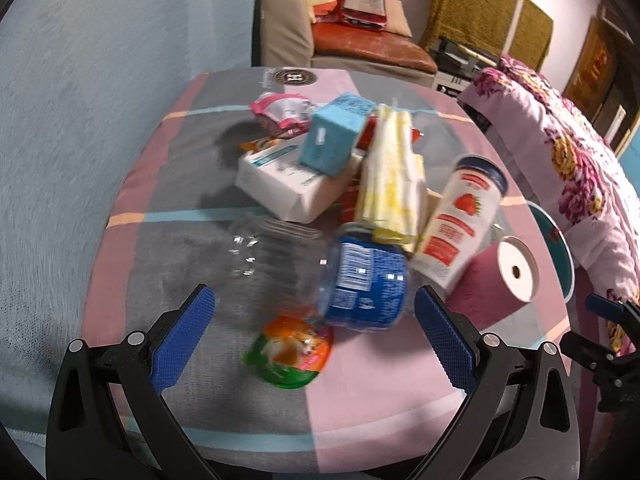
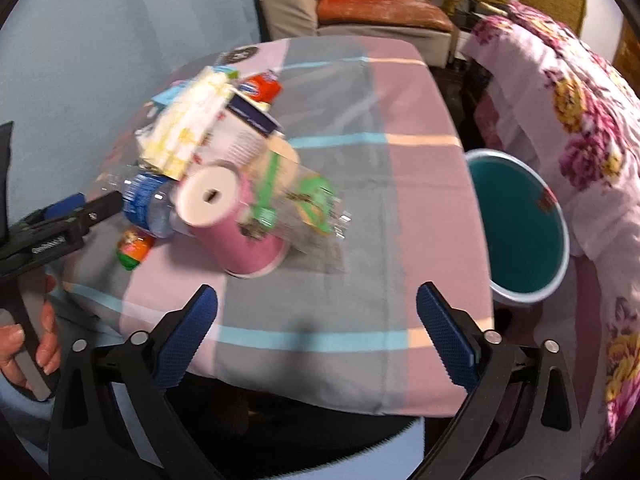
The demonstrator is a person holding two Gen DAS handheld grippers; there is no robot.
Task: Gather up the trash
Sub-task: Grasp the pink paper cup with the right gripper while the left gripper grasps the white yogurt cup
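A pile of trash lies on the cloth-covered table: a clear plastic bottle with a blue label, a green and orange wrapper, a white box, a light blue box, a yellow-white packet, a strawberry container and a pink roll. My left gripper is open, just short of the bottle, over the wrapper. My right gripper is open and empty above the table's near edge, short of the pink roll and a clear bottle with a green label.
A teal bin stands on the floor right of the table. A bed with a flowered blanket is at the right. A sofa stands behind the table. The left gripper shows at the left of the right wrist view.
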